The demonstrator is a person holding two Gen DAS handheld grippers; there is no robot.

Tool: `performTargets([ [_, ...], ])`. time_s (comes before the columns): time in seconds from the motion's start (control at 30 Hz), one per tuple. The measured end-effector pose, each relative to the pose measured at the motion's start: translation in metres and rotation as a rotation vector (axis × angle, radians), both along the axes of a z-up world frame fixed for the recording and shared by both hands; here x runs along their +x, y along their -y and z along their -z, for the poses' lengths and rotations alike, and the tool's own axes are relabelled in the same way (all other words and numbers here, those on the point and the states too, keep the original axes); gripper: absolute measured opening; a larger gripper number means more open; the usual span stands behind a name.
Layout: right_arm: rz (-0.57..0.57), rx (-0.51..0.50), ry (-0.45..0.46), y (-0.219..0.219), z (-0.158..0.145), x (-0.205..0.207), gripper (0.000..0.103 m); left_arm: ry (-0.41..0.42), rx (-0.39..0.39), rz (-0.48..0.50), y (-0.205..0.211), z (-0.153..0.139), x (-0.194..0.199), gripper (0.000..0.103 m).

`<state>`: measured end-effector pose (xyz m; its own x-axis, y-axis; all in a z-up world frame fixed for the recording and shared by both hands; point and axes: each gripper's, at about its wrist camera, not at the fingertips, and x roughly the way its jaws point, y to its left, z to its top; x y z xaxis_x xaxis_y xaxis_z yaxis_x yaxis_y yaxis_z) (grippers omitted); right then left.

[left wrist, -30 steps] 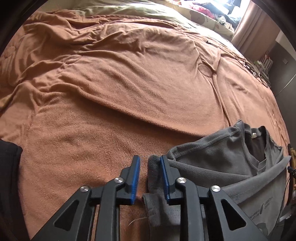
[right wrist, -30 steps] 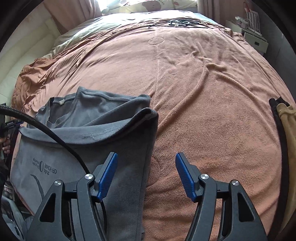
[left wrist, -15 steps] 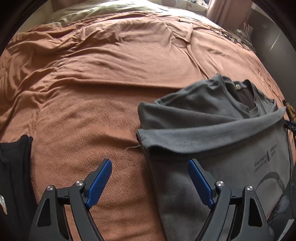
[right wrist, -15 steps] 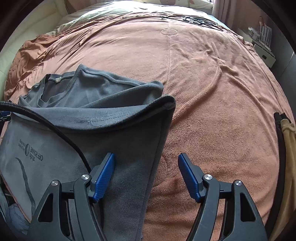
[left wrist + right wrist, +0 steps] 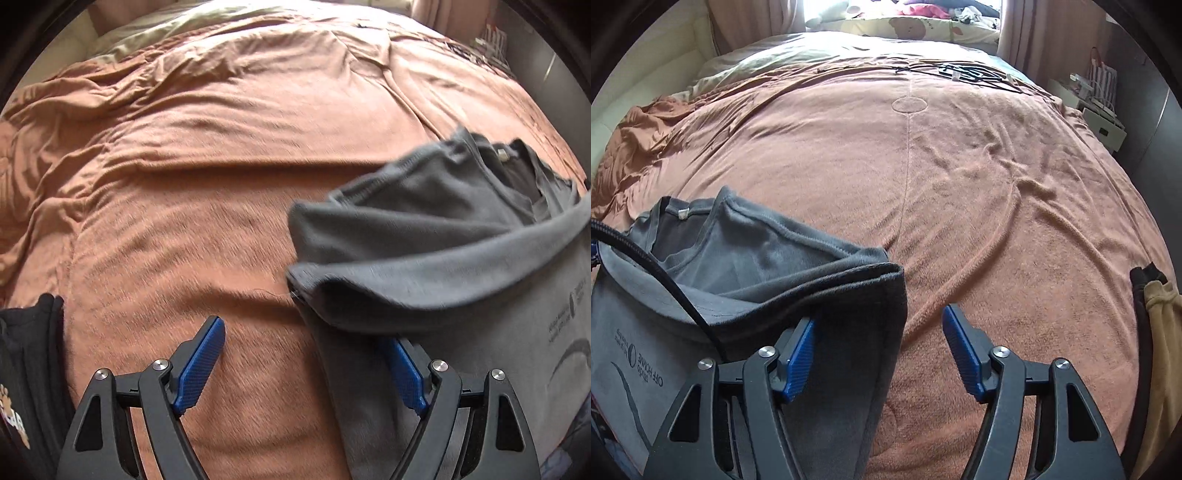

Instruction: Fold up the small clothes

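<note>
A grey T-shirt [image 5: 461, 258] with a small printed logo lies partly folded on the orange blanket [image 5: 221, 166], its collar at the far end. My left gripper [image 5: 303, 365] stands open wide over the shirt's left edge; the folded flap hides the tip of the right pad. In the right wrist view the same T-shirt [image 5: 746, 266] fills the lower left. My right gripper [image 5: 881, 354] straddles its right edge and its jaws are closing. The edge lies between them, and the pads do not press on it.
A black garment [image 5: 26, 369] lies at the left, and a tan and black pile [image 5: 1156, 314] at the right bed edge. A black cable [image 5: 665, 273] crosses the shirt. Cables [image 5: 964, 70] lie at the far end, near a white nightstand [image 5: 1100, 118].
The left gripper let go of the shirt's fold and opened wide, then drew back and rolled. The right gripper slid over the shirt's right edge and its jaws narrowed.
</note>
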<state>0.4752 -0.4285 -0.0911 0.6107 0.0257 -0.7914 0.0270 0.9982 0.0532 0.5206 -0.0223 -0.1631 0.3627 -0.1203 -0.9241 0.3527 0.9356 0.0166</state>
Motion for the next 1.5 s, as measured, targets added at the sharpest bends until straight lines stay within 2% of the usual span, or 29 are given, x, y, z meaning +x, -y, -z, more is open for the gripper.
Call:
performTargets([
  [0.07, -0.008, 0.022, 0.022, 0.001, 0.001, 0.001, 0.048, 0.029, -0.011, -0.024, -0.003, -0.002, 0.008, 0.075],
  [0.13, -0.01, 0.04, 0.042, 0.002, 0.002, 0.001, 0.035, 0.041, -0.06, -0.046, -0.008, -0.005, 0.016, 0.067],
  [0.17, -0.008, 0.045, 0.049, 0.004, 0.003, 0.002, 0.033, 0.049, -0.084, -0.053, -0.009, -0.005, 0.02, 0.062],
  [0.3, 0.01, 0.068, 0.063, 0.009, 0.006, 0.002, 0.017, 0.089, -0.121, -0.054, -0.005, -0.011, 0.029, 0.053],
  [0.4, 0.02, 0.082, 0.073, 0.012, 0.007, -0.001, 0.01, 0.099, -0.143, -0.044, 0.0, -0.014, 0.032, 0.051],
  [0.43, 0.023, 0.082, 0.077, 0.013, 0.005, -0.001, 0.008, 0.097, -0.139, -0.04, 0.002, -0.013, 0.034, 0.046],
  [0.47, 0.027, 0.081, 0.082, 0.014, 0.005, -0.003, 0.008, 0.089, -0.142, -0.035, 0.004, -0.013, 0.035, 0.036],
  [0.53, 0.031, 0.084, 0.097, 0.015, 0.001, -0.006, 0.006, 0.077, -0.171, -0.034, 0.004, -0.012, 0.036, 0.022],
  [0.57, 0.032, 0.082, 0.105, 0.015, -0.001, -0.008, 0.006, 0.091, -0.162, -0.042, 0.003, -0.014, 0.035, 0.016],
  [0.63, 0.034, 0.078, 0.117, 0.016, -0.005, -0.013, 0.006, 0.1, -0.169, -0.051, 0.001, -0.017, 0.032, 0.01],
  [0.9, 0.039, 0.066, 0.176, 0.017, -0.03, -0.039, 0.006, 0.178, -0.184, -0.079, -0.007, -0.042, 0.01, 0.008],
  [1.17, 0.047, 0.053, 0.264, 0.016, -0.072, -0.057, 0.005, 0.304, -0.222, -0.093, -0.012, -0.096, -0.006, 0.008],
  [1.33, 0.068, 0.064, 0.265, 0.019, -0.078, -0.035, 0.005, 0.355, -0.228, -0.119, -0.011, -0.12, 0.007, 0.008],
  [1.5, 0.076, 0.044, 0.199, 0.015, -0.053, 0.013, 0.005, 0.335, -0.18, -0.153, -0.001, -0.111, 0.041, 0.008],
])
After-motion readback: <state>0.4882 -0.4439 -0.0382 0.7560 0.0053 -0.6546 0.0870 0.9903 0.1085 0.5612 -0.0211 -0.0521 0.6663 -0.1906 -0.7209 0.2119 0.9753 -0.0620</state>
